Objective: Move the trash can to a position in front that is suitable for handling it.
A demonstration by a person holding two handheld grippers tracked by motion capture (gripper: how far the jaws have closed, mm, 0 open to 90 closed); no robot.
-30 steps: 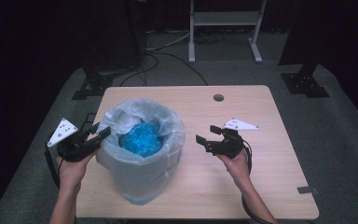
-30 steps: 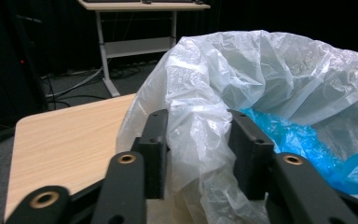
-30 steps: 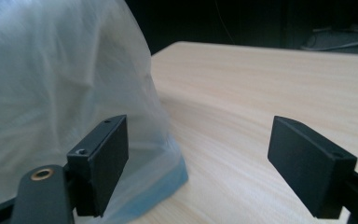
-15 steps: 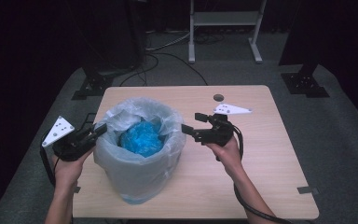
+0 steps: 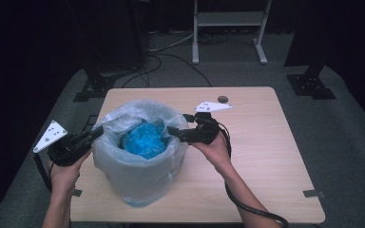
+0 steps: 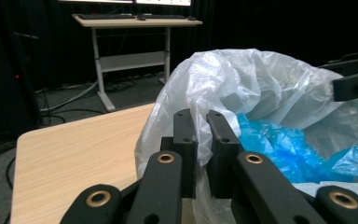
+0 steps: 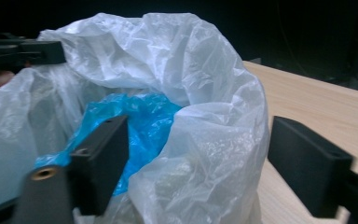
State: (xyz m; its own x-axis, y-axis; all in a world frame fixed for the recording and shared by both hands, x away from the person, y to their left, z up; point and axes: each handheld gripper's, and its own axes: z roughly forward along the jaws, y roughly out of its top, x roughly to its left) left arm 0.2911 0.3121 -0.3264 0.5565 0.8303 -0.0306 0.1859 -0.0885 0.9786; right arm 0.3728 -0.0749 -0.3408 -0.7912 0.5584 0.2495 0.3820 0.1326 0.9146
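While I hold both grippers at the bin (image 5: 138, 180) near the table's (image 5: 266, 156) front-left corner | left gripper (image 6: 200, 140) pinched on the liner (image 5: 123, 118) rim | right gripper (image 7: 196, 163) jaws apart, straddling the opposite rim, apparently not touching | blue bag (image 5: 145, 139) inside.

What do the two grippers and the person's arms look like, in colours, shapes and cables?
Both the left gripper and the right gripper are black, each with a grey three-cornered plate on top and a black cable trailing from it. Their fingers are flat black bars with small holes, on links with brass-coloured pivots. The forearms are bare, without sleeves.
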